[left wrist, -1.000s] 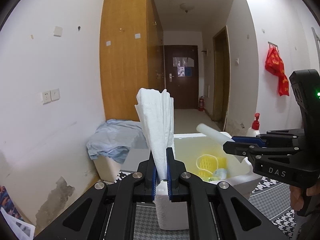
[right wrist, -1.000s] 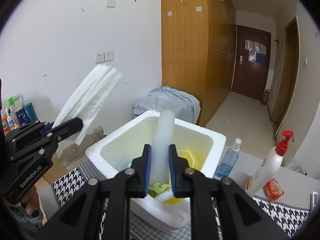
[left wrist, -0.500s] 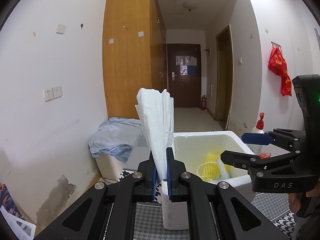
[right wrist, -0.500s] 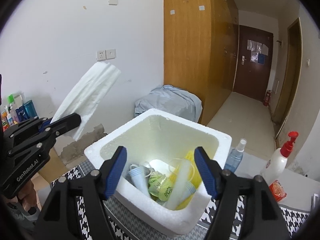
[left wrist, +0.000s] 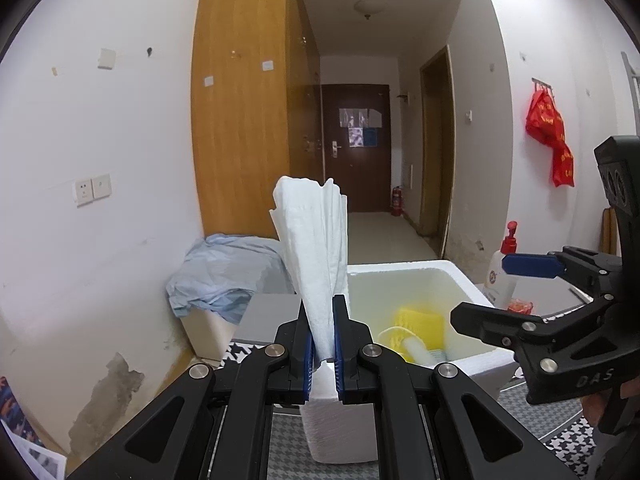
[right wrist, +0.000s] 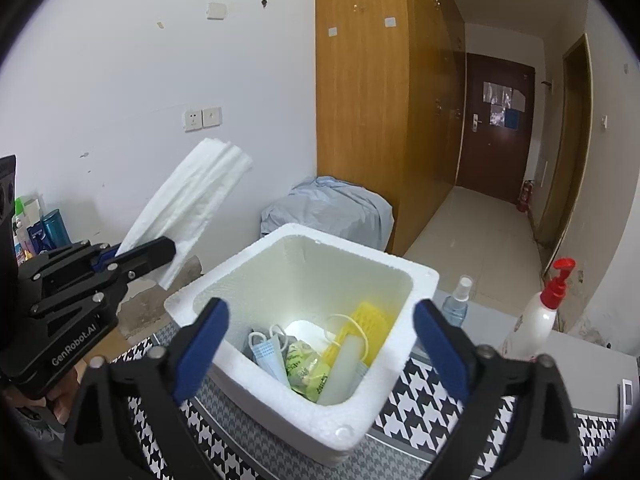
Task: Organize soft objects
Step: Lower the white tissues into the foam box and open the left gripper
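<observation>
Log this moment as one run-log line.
left tool: shut on folded tissue | right tool: just opened, empty | pale foam stick: inside foam box

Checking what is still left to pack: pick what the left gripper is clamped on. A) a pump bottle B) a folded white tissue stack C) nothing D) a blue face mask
B: the left gripper is shut on the folded white tissue stack, which stands up from between its pads.
</observation>
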A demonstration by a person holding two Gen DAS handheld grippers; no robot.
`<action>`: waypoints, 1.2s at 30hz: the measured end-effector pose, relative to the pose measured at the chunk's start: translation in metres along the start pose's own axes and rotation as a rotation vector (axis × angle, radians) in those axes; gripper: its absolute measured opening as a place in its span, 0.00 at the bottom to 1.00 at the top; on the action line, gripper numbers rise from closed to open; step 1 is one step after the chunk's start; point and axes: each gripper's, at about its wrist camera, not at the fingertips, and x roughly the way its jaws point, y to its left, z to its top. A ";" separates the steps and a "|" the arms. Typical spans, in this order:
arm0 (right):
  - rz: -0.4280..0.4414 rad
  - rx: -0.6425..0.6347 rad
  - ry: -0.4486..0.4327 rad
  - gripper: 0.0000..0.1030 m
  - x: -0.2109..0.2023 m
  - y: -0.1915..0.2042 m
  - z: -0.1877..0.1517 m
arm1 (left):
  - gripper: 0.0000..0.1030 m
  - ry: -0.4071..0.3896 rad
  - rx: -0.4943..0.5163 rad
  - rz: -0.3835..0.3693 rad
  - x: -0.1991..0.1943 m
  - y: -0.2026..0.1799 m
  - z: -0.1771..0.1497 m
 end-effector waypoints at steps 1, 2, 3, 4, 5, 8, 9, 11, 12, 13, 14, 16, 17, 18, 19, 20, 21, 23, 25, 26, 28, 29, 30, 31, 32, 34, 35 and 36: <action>-0.004 0.003 -0.002 0.98 -0.001 -0.001 0.000 | 0.09 0.001 0.000 -0.002 0.001 -0.001 0.000; -0.006 0.006 -0.003 0.99 -0.002 -0.002 -0.001 | 0.09 0.003 0.001 -0.006 0.002 -0.001 0.001; -0.009 0.012 -0.004 0.99 -0.003 -0.004 -0.001 | 0.09 0.005 0.002 -0.009 0.003 -0.002 0.001; -0.013 0.017 -0.005 0.99 -0.005 -0.005 -0.002 | 0.09 0.005 0.004 -0.014 0.003 -0.003 0.001; -0.018 0.019 -0.006 0.99 -0.007 -0.006 -0.002 | 0.09 0.005 0.007 -0.018 0.004 -0.004 0.001; -0.032 0.020 -0.005 0.99 -0.010 -0.008 -0.003 | 0.09 0.007 0.012 -0.029 0.006 -0.008 0.003; -0.034 0.021 -0.007 0.99 -0.012 -0.009 -0.005 | 0.09 0.007 0.015 -0.033 0.007 -0.009 0.003; -0.039 0.019 -0.009 0.99 -0.015 -0.011 -0.006 | 0.09 0.008 0.018 -0.041 0.009 -0.012 0.004; -0.044 0.020 -0.012 0.99 -0.017 -0.012 -0.006 | 0.09 0.009 0.019 -0.046 0.010 -0.013 0.005; -0.047 0.023 -0.016 0.99 -0.019 -0.013 -0.007 | 0.09 0.009 0.020 -0.050 0.011 -0.014 0.005; -0.051 0.030 -0.021 0.99 -0.021 -0.015 -0.007 | 0.09 0.011 0.024 -0.057 0.012 -0.016 0.006; -0.061 0.036 -0.023 0.99 -0.023 -0.018 -0.009 | 0.09 0.016 0.029 -0.066 0.015 -0.020 0.007; -0.069 0.038 -0.025 0.99 -0.025 -0.019 -0.010 | 0.09 0.018 0.030 -0.071 0.016 -0.021 0.007; -0.074 0.038 -0.025 0.99 -0.027 -0.020 -0.012 | 0.09 0.019 0.034 -0.074 0.017 -0.023 0.007; -0.079 0.039 -0.025 0.99 -0.028 -0.022 -0.013 | 0.09 0.020 0.039 -0.077 0.018 -0.024 0.007; -0.085 0.041 -0.024 0.99 -0.030 -0.023 -0.015 | 0.09 0.023 0.041 -0.083 0.019 -0.026 0.007; -0.090 0.043 -0.024 0.99 -0.031 -0.024 -0.016 | 0.09 0.026 0.042 -0.087 0.021 -0.027 0.007; -0.099 0.053 -0.026 0.99 -0.034 -0.028 -0.018 | 0.09 0.030 0.042 -0.096 0.023 -0.029 0.009; -0.103 0.062 -0.028 0.99 -0.038 -0.032 -0.020 | 0.09 0.032 0.047 -0.105 0.025 -0.032 0.009; -0.108 0.064 -0.029 0.99 -0.040 -0.033 -0.021 | 0.09 0.033 0.050 -0.108 0.026 -0.033 0.010; -0.121 0.070 -0.032 0.99 -0.043 -0.037 -0.023 | 0.09 0.037 0.050 -0.117 0.028 -0.036 0.011; -0.123 0.076 -0.032 0.99 -0.044 -0.039 -0.024 | 0.09 0.038 0.053 -0.120 0.029 -0.037 0.011; -0.125 0.081 -0.034 0.99 -0.046 -0.040 -0.025 | 0.09 0.038 0.058 -0.121 0.029 -0.039 0.011; -0.129 0.087 -0.036 0.99 -0.047 -0.042 -0.026 | 0.09 0.039 0.063 -0.123 0.030 -0.041 0.011; -0.131 0.092 -0.037 0.99 -0.048 -0.043 -0.026 | 0.09 0.041 0.064 -0.126 0.031 -0.042 0.011; -0.139 0.096 -0.034 0.99 -0.050 -0.046 -0.028 | 0.09 0.045 0.063 -0.129 0.032 -0.043 0.011; -0.144 0.099 -0.034 0.99 -0.052 -0.048 -0.029 | 0.09 0.046 0.064 -0.131 0.032 -0.044 0.011; -0.146 0.100 -0.034 0.99 -0.053 -0.049 -0.030 | 0.09 0.047 0.066 -0.133 0.033 -0.045 0.012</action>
